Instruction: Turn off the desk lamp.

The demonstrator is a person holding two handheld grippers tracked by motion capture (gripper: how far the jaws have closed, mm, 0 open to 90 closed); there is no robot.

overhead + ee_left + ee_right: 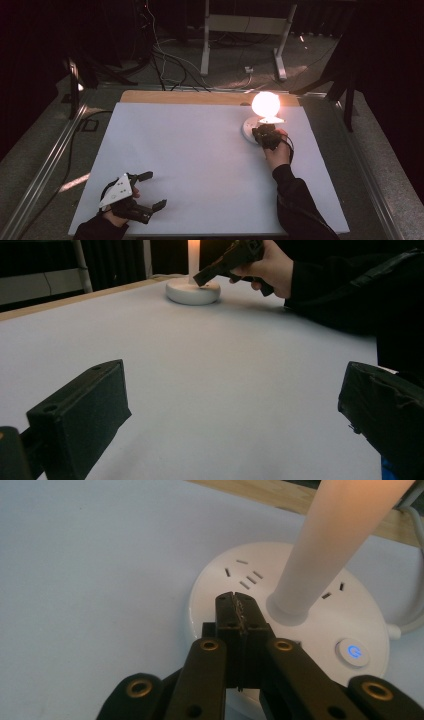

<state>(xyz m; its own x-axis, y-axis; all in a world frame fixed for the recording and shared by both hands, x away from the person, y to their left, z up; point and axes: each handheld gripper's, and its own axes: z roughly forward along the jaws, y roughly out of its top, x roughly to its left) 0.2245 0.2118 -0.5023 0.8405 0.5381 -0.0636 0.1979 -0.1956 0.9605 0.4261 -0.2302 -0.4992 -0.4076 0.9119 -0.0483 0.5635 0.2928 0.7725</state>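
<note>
While the right tongs (234, 600) rest pressed together on the lamp base (280, 585) beside its glowing stem (325, 545), at the upper right of the high view, a sideways nudge could tip the lit lamp. The left tongs (150, 191) lie spread at lower left. White bench (190, 165), dark room, cables (170, 65) behind.

No words, brands or numbers can be read. The one sign is a blue-lit power symbol on the round grey button (353, 652), set in the white round plastic lamp base (225, 587), just right of the closed right gripper (236, 598) tips.
</note>
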